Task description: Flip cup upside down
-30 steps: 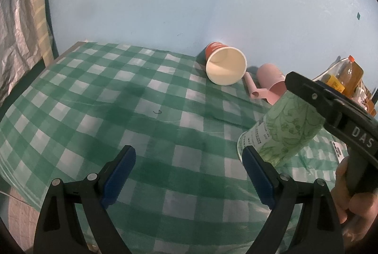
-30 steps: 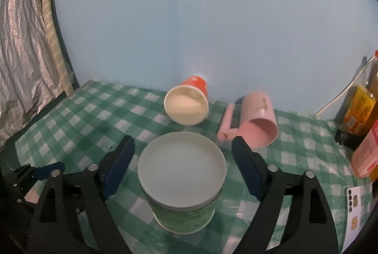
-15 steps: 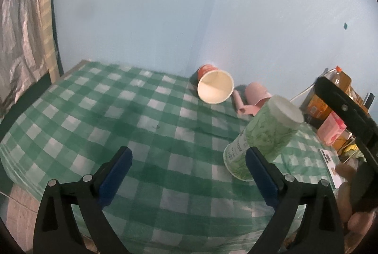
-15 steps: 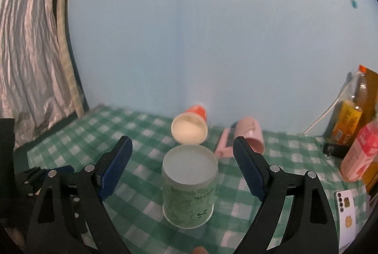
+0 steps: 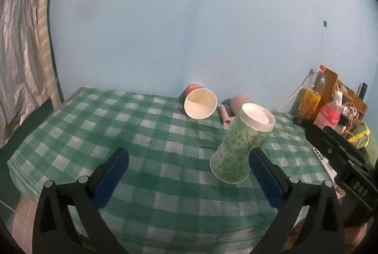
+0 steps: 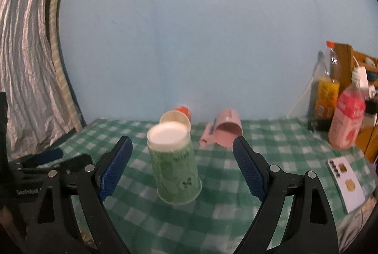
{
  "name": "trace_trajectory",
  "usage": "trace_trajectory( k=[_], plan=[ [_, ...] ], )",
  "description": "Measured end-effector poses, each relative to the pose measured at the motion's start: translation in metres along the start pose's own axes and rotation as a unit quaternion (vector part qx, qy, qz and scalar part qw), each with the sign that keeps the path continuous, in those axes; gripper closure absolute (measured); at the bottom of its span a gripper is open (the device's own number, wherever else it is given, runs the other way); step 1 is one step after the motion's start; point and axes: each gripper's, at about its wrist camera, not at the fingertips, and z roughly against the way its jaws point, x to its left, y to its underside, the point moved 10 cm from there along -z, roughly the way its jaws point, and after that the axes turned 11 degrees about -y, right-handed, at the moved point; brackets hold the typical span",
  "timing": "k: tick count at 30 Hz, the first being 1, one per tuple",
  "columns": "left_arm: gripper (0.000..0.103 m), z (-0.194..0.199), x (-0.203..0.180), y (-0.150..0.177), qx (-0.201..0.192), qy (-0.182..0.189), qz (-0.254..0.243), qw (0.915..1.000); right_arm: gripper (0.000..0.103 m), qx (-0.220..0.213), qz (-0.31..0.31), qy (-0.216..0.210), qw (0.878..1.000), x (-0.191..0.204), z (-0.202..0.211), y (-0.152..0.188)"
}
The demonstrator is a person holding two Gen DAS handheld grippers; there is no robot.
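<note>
- The green cup (image 6: 174, 166) stands mouth down on the checked cloth (image 6: 226, 211), white base up, so I judge the flip done.
- My right gripper (image 6: 182, 168) is spread wide with a blue pad on each side of the cup, neither touching it.
- My left gripper (image 5: 189, 173) is spread wide too and holds nothing; the cup sits just beyond its right pad.
- Risk: the cup is light paper, so if I brush it with a pad while pulling away it could tip or slide.
- Risk: an orange cup (image 5: 200, 103) and a pink mug (image 6: 224, 132) lie on their sides behind it; a shove forward would knock into them.
- Writing: "DAS" shows on the right gripper's body in the left view; the print on the cup is too blurred to read.
</note>
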Motion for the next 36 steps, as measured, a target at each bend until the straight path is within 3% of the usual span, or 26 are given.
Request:
trace_trajectory(
  k=[5,10,36],
  plan=[
    [0.001,0.003,-0.002,0.002,-0.009,-0.003,-0.005,0.9999,0.017,0.007,-0.003,0.04,0.999,-0.015,0.01,0.003],
    [0.001,0.008,-0.005,0.002,-0.017,-0.005,-0.013,0.9998,0.017,0.017,-0.011,0.049,0.999,-0.021,0.01,0.006],
    [0.0,0.02,-0.008,-0.003,-0.032,-0.001,-0.018,0.9993,0.017,0.04,-0.02,0.043,0.998,-0.026,0.003,0.014]
  ],
)
